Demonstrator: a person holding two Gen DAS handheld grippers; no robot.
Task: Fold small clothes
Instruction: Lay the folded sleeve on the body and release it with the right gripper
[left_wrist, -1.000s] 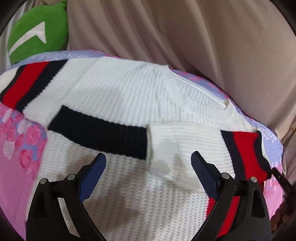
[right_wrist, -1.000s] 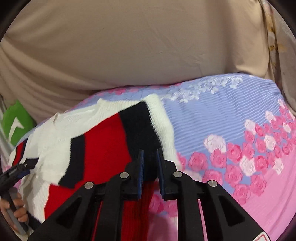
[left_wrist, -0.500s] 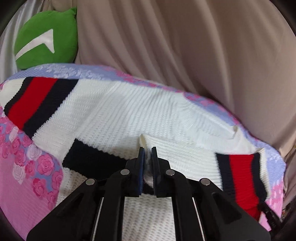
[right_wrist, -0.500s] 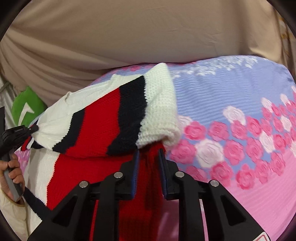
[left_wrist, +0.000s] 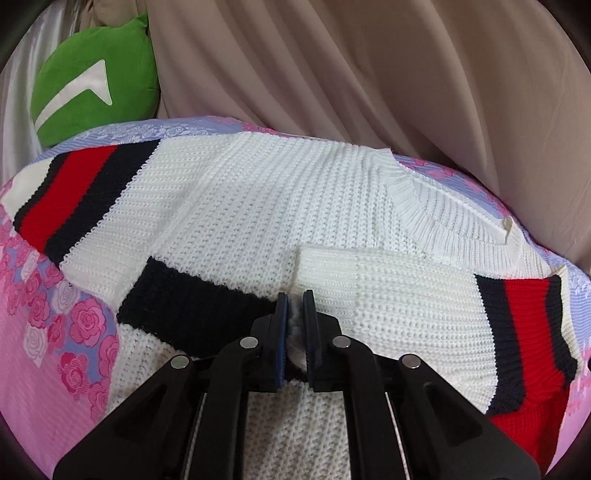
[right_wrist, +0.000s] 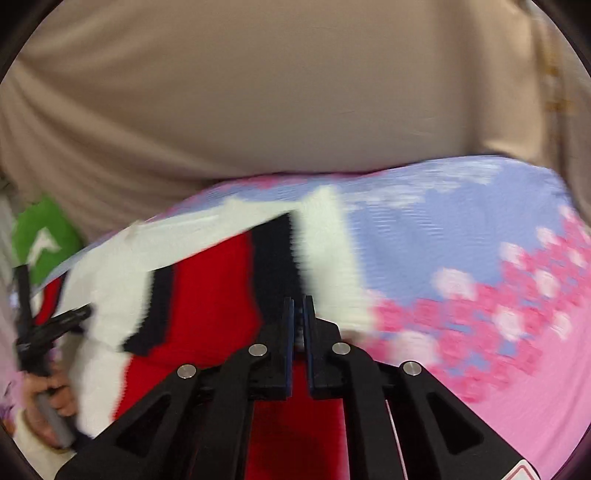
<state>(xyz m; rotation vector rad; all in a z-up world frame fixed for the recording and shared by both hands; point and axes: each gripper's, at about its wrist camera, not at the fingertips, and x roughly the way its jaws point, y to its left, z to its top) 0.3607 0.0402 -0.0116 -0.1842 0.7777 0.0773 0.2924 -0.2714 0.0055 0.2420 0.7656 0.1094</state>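
A white knit sweater (left_wrist: 266, 206) with red and navy stripes lies on a flowered bedsheet (left_wrist: 44, 332), collar at the far right. One sleeve is folded across the chest. My left gripper (left_wrist: 294, 299) is shut on the white knit near that sleeve's cuff. My right gripper (right_wrist: 298, 306) is shut on the sweater's red and navy striped part (right_wrist: 221, 295), holding it lifted; this view is blurred. The left gripper also shows at the left edge of the right wrist view (right_wrist: 40, 332).
A green plush cushion (left_wrist: 92, 85) sits at the back left. A beige curtain (left_wrist: 369, 74) hangs behind the bed. The pink and lilac sheet (right_wrist: 480, 295) extends to the right of the sweater.
My left gripper shut on the white knit and has moved closer in. My right gripper stays shut and has shifted the striped part; the fold lies lower and flatter than half a second ago.
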